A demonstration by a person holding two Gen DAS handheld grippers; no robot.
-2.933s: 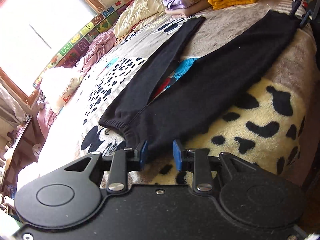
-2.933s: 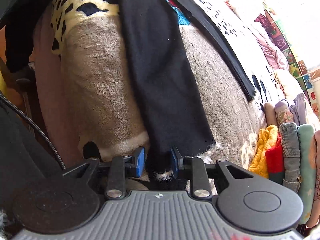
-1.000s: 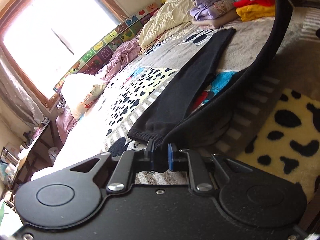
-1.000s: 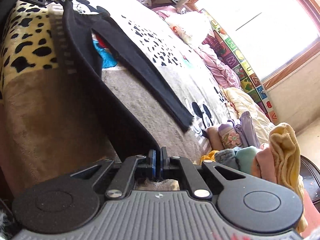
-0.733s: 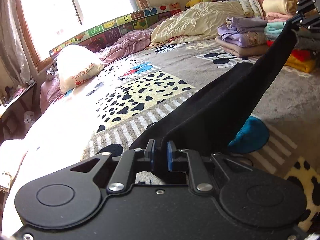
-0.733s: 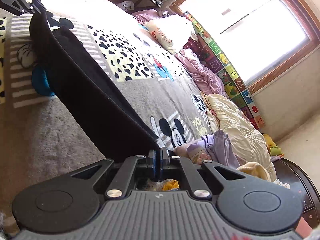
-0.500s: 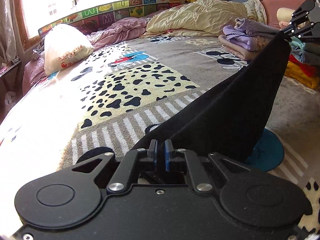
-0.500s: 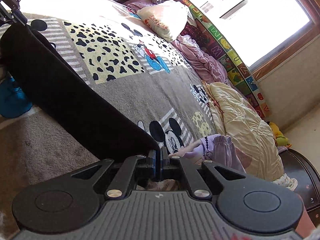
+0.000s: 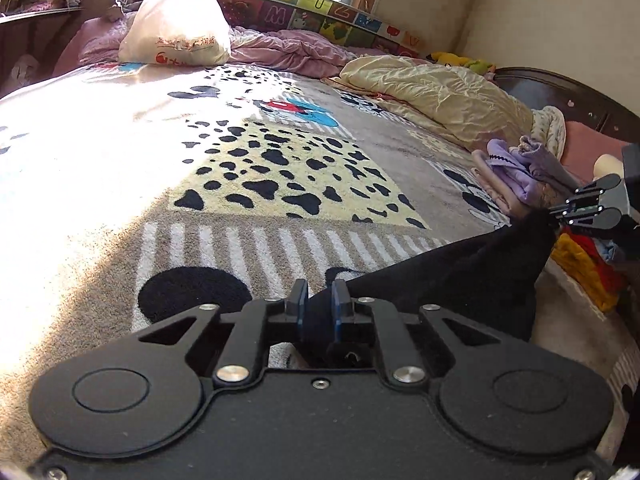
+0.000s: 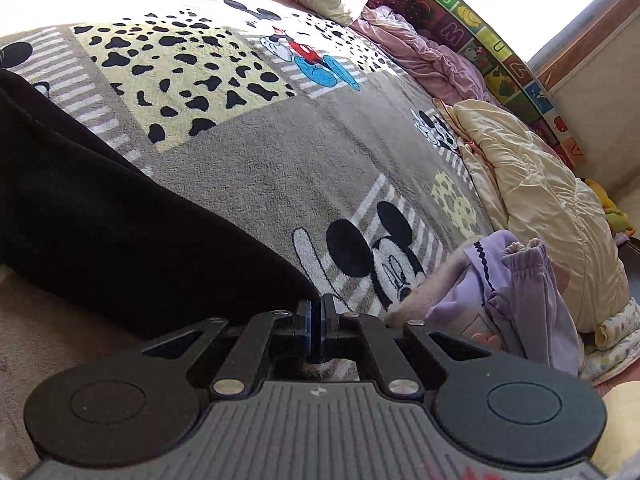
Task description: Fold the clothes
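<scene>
Covering the bed, a plush cartoon-print blanket [image 9: 256,184] spreads toward a sunlit window. Black fabric trousers [image 9: 460,276] stretch above it between both grippers: left fingers [image 9: 299,308] narrowly pinch one end, right fingers [image 10: 305,322] clamp the other. Folded lilac clothes [image 10: 516,280] lie near.

trousers [image 9: 460,276] on blanket [image 9: 280,184] | folded pile [image 9: 516,176] right of trousers | pillow [image 9: 176,28] behind
</scene>
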